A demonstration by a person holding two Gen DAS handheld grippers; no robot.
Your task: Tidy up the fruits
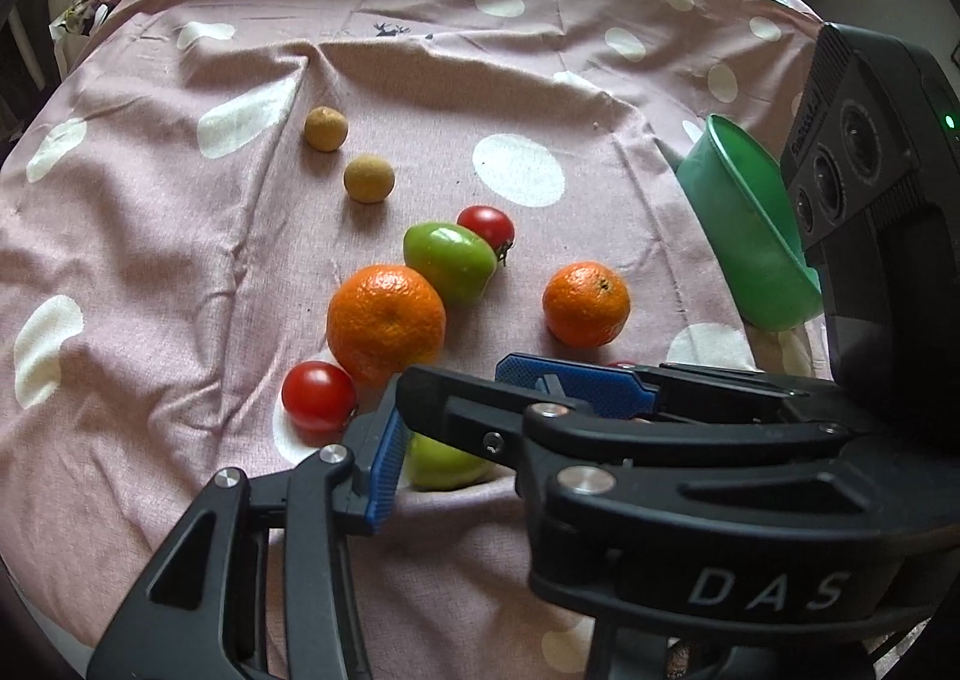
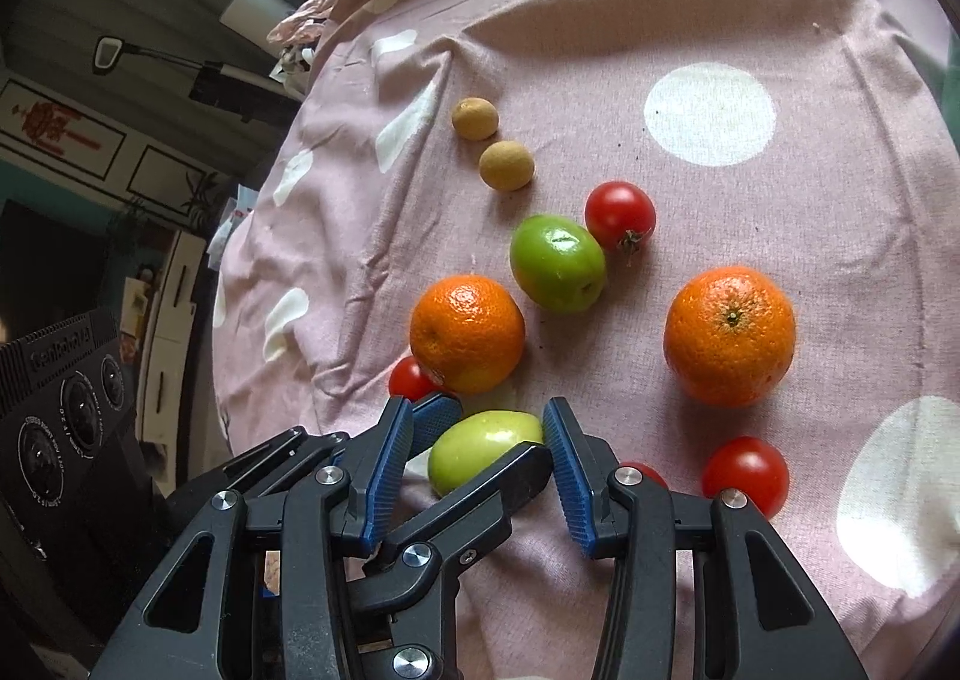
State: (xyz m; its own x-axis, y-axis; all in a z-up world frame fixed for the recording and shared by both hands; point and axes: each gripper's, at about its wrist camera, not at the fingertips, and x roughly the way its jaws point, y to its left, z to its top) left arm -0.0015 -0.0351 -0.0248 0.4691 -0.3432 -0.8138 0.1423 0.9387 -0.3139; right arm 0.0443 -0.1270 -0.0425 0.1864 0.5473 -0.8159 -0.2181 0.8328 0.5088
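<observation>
The pale green fruit (image 2: 480,440) nearest the cameras is half hidden: in the right wrist view a black finger of the other gripper crosses its lower side, and in the left wrist view only a sliver of it (image 1: 444,464) shows under that same finger. A red tomato (image 2: 410,378) at about ten o'clock from it is partly covered by the near orange (image 2: 467,333), and another tomato (image 2: 645,473) peeks from behind the right finger. A green bowl (image 1: 750,236) at the three o'clock edge of the left wrist view is cut off by the other gripper's camera housing.

The pale green fruit is smooth, oval and yellowish green, lying on the pink polka-dot cloth (image 2: 780,50) at six o'clock from the near orange. A darker green fruit (image 2: 557,263), a second orange (image 2: 729,335), more tomatoes and two small tan fruits (image 2: 507,165) lie further up the cloth.

The right gripper (image 2: 480,452) stands part open around the pale green fruit; its right blue pad touches the fruit's end, while the left pad appears just beside it. The left gripper (image 1: 510,398) is also part open with the same fruit between its fingers; whether its pads press cannot be told.
</observation>
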